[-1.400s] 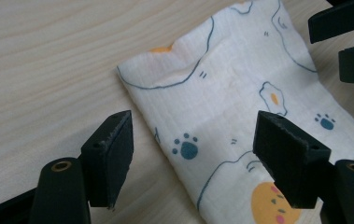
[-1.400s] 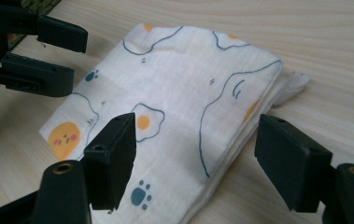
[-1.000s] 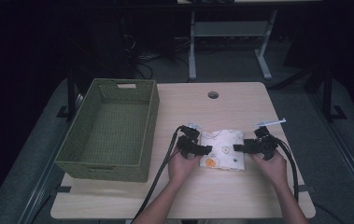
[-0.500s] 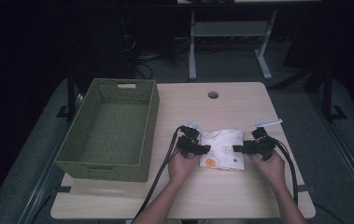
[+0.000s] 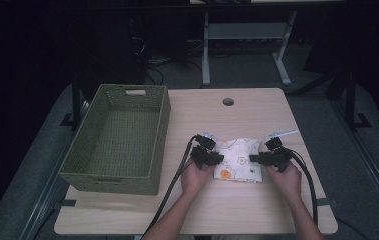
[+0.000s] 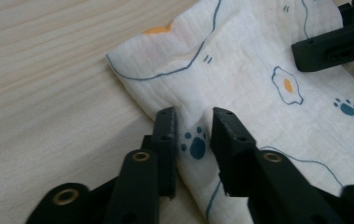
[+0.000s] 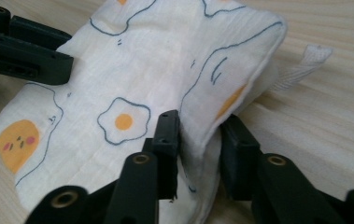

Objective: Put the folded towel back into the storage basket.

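Jaws of left gripper [image 6: 193,126] and right gripper [image 7: 198,135] each pinch opposite edges of the folded printed cloth [image 5: 238,159] on tabletop [image 5: 257,110]; green woven basket [image 5: 119,137] left, empty.

so the table [image 5: 247,210] is a light wood top with rounded corners and a round cable hole [image 5: 228,101] near the far edge, about in the middle. on its left side sits a green woven basket [image 5: 84,155], rectangular, with a cutout handle slot in the far wall and another in the near wall. it looks like nothing's in it, and it runs from near the far edge down most of the table's depth. behind the table the room is really dark. you can make out a pale desk frame [image 5: 282,60] with legs on the grey floor and some cables [image 5: 152,62] tangled near it. dark stand legs at the far right too.
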Demonstrator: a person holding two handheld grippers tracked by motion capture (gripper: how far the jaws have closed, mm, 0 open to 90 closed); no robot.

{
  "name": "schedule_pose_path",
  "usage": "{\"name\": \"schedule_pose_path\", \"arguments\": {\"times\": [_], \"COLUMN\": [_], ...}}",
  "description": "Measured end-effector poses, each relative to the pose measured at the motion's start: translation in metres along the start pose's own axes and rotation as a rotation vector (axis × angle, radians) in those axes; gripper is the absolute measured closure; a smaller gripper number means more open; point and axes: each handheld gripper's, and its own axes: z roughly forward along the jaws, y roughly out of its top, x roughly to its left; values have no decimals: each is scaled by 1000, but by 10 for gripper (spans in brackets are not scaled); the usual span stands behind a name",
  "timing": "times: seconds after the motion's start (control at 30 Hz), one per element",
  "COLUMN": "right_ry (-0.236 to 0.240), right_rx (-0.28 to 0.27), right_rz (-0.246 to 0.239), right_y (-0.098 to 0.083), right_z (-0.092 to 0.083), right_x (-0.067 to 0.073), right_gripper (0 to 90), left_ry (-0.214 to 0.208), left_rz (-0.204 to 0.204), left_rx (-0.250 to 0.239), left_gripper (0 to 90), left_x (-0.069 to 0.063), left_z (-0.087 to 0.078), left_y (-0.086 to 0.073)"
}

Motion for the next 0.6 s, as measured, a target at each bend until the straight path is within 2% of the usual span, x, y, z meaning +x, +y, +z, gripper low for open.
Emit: {"name": "schedule_pose_path", "arguments": {"times": [0.17,0.33,0.6], "right_ry": [51,108,155], "right_rx": [-6,-15,-38], "right_rz": [48,99,127], "right_y": [0,-1,2], "right_z": [1,0,-7], "right_x": [-4,-9,-10], "right_gripper": [808,830,840], "left_ry": [-22,-34,-35], "left_rz": [-2,-10,-10], "left_rx": [7,8,-4], "left_gripper": [822,839,846], "left_x": [1,3,5], "left_z": [0,-3,-11], "left_y": [0,1,4]}}
